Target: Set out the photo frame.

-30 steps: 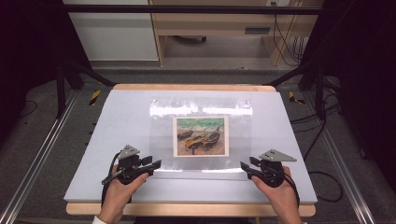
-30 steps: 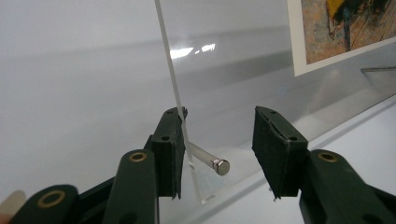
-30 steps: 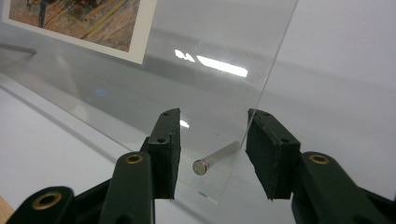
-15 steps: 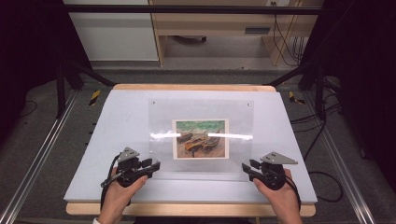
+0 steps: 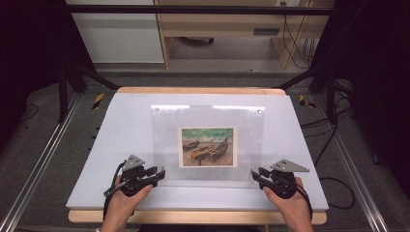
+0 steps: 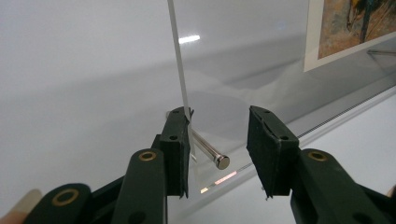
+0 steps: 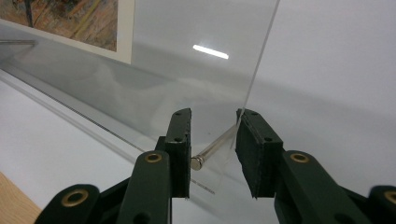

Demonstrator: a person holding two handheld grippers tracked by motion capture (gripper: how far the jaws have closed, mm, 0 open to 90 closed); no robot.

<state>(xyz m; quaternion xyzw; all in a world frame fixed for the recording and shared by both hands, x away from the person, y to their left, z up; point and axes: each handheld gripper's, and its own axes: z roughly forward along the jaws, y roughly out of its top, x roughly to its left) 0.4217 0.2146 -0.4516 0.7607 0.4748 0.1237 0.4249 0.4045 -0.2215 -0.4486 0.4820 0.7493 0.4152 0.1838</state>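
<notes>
A clear acrylic frame (image 5: 167, 145) with a boat painting (image 5: 208, 147) at its middle stands tilted on the white table (image 5: 121, 125). Its near edge is down by my grippers. My left gripper (image 5: 157, 173) is at the frame's near left corner. Its jaws have just been closing and are still open around the metal corner pin (image 6: 208, 150). One pad touches the sheet's edge (image 6: 177, 60) and the other stands clear. My right gripper (image 5: 256, 175) is at the near right corner and has just been closing too. One pad meets the end of that corner's pin (image 7: 217, 147) and the other meets the sheet edge (image 7: 261, 60).
The table's wooden front edge (image 5: 193, 217) runs just below both hands. Black posts (image 5: 63, 82) and cables (image 5: 338, 193) flank the table on the floor. A wooden shelf unit (image 5: 222, 34) stands behind the far edge.
The frame has tipped. The light streak on it went from the top edge to the middle and back, and the painting sits slightly nearer. Both hands kept their place.
</notes>
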